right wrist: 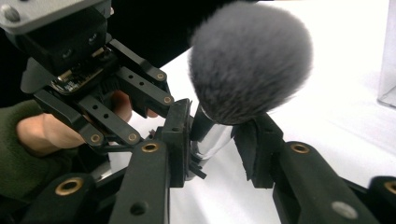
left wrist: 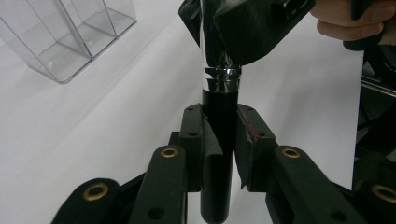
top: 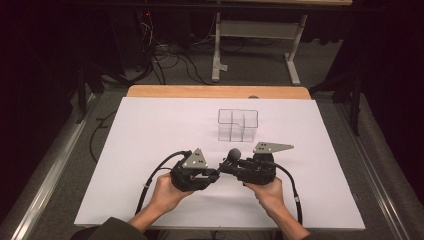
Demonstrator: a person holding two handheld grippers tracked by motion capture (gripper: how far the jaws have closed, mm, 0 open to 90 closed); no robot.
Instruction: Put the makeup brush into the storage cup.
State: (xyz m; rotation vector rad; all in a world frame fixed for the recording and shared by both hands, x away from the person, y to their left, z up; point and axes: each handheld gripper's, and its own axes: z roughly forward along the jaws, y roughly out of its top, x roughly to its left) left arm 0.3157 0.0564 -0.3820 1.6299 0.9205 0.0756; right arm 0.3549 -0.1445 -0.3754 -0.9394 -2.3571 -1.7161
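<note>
Makeup brush (top: 233, 156) is mid-table, at 6 o'clock from the clear organizer (top: 238, 125). Left gripper (left wrist: 219, 140) is clamped on its black handle; right gripper (right wrist: 212, 144) is closing round the chrome ferrule, contact unclear. Light, stiff, slippery: hold the handle, never the soft bristles.

Place: a lab or test room set up for recording, not a home.
Table: a wooden table (top: 215, 92) covered by a plain white sheet (top: 150, 130), standing alone as a work surface.
Floor: grey carpet (top: 260, 60) all round, with a metal rail (top: 50, 165) along the left side.
Cables: loose black cables (top: 170, 57) trail over the floor behind the table.
Furniture: the white metal legs of a bench (top: 255, 35) at the back.
Surroundings: dark drapes close in both sides.
</note>
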